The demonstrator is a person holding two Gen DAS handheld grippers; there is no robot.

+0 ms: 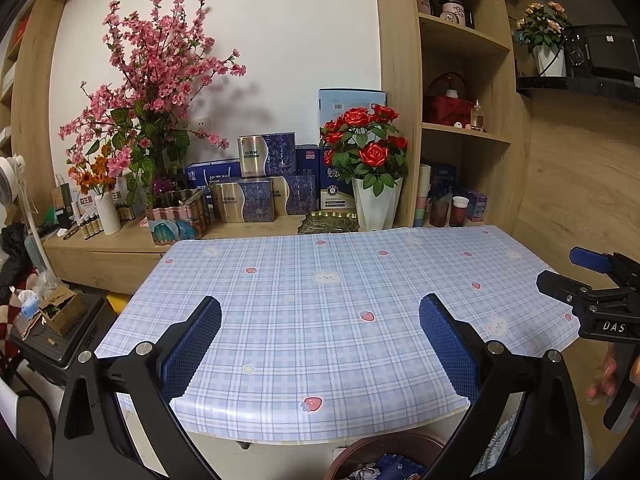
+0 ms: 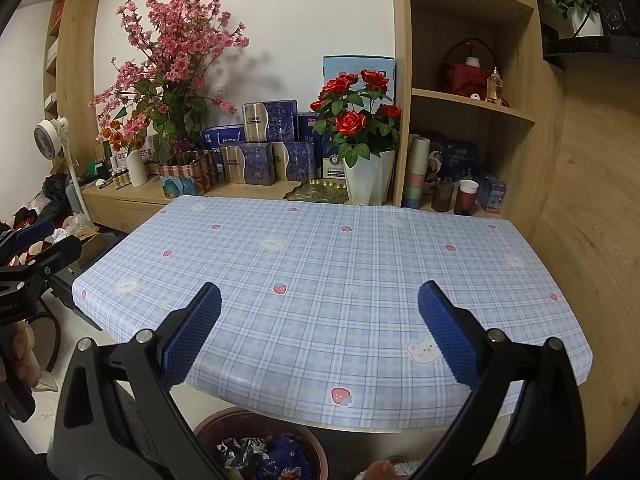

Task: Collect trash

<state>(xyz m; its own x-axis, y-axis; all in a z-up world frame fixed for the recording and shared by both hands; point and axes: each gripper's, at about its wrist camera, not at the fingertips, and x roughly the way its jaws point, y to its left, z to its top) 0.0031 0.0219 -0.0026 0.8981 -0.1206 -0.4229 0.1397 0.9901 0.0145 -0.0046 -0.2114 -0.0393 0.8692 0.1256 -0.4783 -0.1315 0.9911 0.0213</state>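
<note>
Trash (image 2: 256, 456), crumpled wrappers, lies inside the brown bin (image 2: 316, 446) below the table (image 2: 320, 260) near edge. Left tool (image 1: 320, 344) and right tool (image 2: 320, 340) hover with fingers spread apart, empty. Table surface appears clear; scan it before finishing.

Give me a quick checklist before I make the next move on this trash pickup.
1. Left gripper open, nothing held: ok.
2. Right gripper open, nothing held: ok.
3. Trash bin below the table's near edge, within view: ok.
4. Wrappers already in the bin: ok.
5. Trash left on the checked tablecloth: none seen, ok.
6. Trash on the floor or shelf: cannot tell.
</note>
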